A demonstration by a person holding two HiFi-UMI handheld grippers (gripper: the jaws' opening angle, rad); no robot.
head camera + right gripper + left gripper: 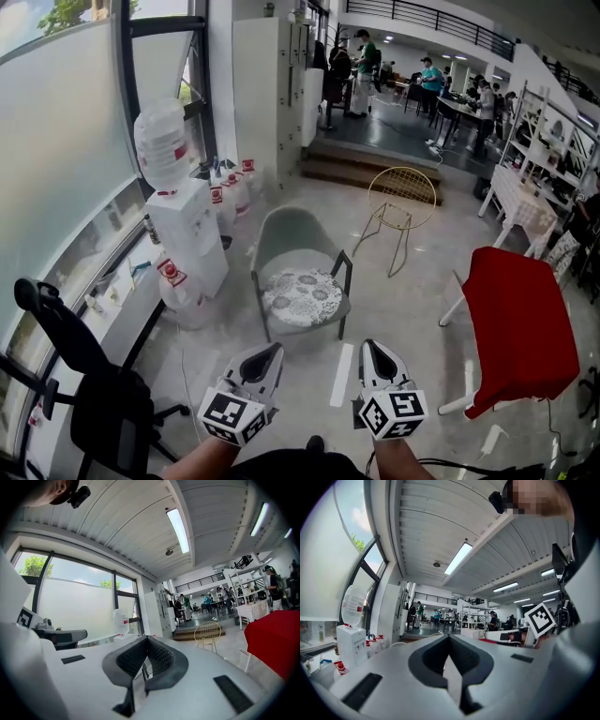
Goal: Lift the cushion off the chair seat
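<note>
A round cushion [302, 295] with a grey-and-white pattern lies on the seat of a grey-green armchair [291, 234] with dark legs, in the middle of the head view. Both grippers are low in that view, well short of the chair and apart from it. My left gripper [272, 350] points at the chair's front left with its jaws together and nothing between them. My right gripper [368, 345] points toward the chair's front right, jaws meeting at the tips and holding nothing. In the gripper views the left gripper [449, 637] and the right gripper [147, 638] block the chair.
A white water dispenser [187, 234] with spare bottles stands left of the chair by the window. A gold wire chair [401, 197] is behind it, before steps [375, 169]. A red-covered table [520, 323] is at the right, a black office chair [84, 375] at the near left. People stand far back.
</note>
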